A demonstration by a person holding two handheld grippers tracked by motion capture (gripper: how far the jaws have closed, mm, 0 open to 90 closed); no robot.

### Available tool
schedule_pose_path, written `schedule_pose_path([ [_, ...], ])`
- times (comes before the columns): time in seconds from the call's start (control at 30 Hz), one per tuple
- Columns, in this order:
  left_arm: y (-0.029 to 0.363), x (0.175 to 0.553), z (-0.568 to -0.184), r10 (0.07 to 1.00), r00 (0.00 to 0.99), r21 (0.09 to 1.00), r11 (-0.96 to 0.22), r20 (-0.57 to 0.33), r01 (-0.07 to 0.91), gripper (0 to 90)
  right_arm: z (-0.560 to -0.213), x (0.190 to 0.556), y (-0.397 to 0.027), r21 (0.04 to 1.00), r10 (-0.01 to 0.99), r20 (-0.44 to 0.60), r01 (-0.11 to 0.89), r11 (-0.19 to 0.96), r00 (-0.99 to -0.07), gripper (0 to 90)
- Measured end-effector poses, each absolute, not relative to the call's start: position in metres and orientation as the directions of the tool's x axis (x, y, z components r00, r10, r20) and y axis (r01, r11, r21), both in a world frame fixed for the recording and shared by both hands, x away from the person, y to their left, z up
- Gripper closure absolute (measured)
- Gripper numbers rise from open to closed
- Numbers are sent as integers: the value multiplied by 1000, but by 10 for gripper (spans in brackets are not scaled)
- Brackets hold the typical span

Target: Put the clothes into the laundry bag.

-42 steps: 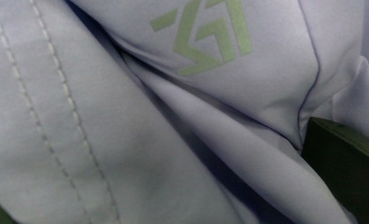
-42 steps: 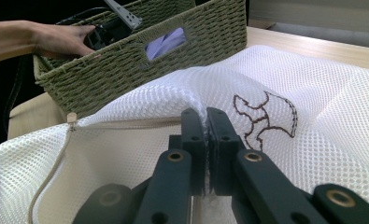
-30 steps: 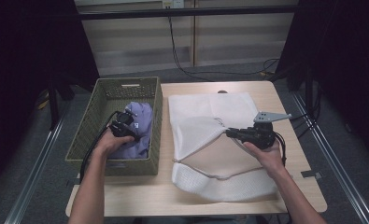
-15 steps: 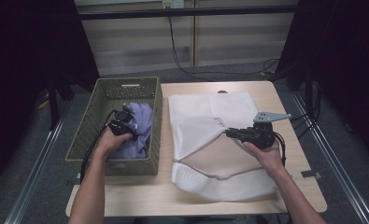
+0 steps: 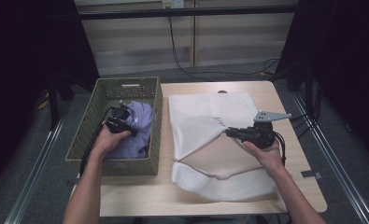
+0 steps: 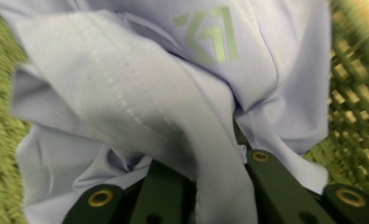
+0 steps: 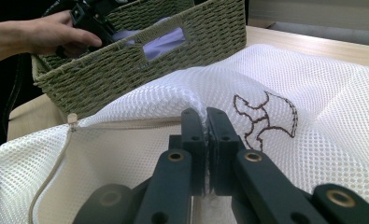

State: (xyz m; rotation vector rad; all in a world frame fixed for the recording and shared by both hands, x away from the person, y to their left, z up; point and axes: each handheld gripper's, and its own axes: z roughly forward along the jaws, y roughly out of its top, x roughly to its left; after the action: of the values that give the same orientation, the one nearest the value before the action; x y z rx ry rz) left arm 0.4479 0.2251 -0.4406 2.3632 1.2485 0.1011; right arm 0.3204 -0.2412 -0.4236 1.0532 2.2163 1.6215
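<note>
The surface (image 5: 247,88) is a light wooden tabletop; bare wood shows along its 12 o'clock edge, down its 3 o'clock side and in a strip along its 6 o'clock edge. A small dark mark (image 5: 222,92) sits on the wood near the 12 o'clock edge. Behind the surface stands a pale panelled wall (image 5: 140,42). A black cable (image 5: 182,56) hangs down this wall and trails across the grey floor (image 5: 210,77) toward 3 o'clock. Metal rails (image 5: 37,158) run along the floor at the 9 o'clock and 3 o'clock sides.
</note>
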Motion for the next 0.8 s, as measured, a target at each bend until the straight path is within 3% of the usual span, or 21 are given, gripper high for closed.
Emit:
schedule_pose_path([
  [0.8, 268, 421, -393, 804, 556, 688, -282, -211, 669, 835, -423, 320, -242, 895, 645, 242, 424, 141, -725, 874],
])
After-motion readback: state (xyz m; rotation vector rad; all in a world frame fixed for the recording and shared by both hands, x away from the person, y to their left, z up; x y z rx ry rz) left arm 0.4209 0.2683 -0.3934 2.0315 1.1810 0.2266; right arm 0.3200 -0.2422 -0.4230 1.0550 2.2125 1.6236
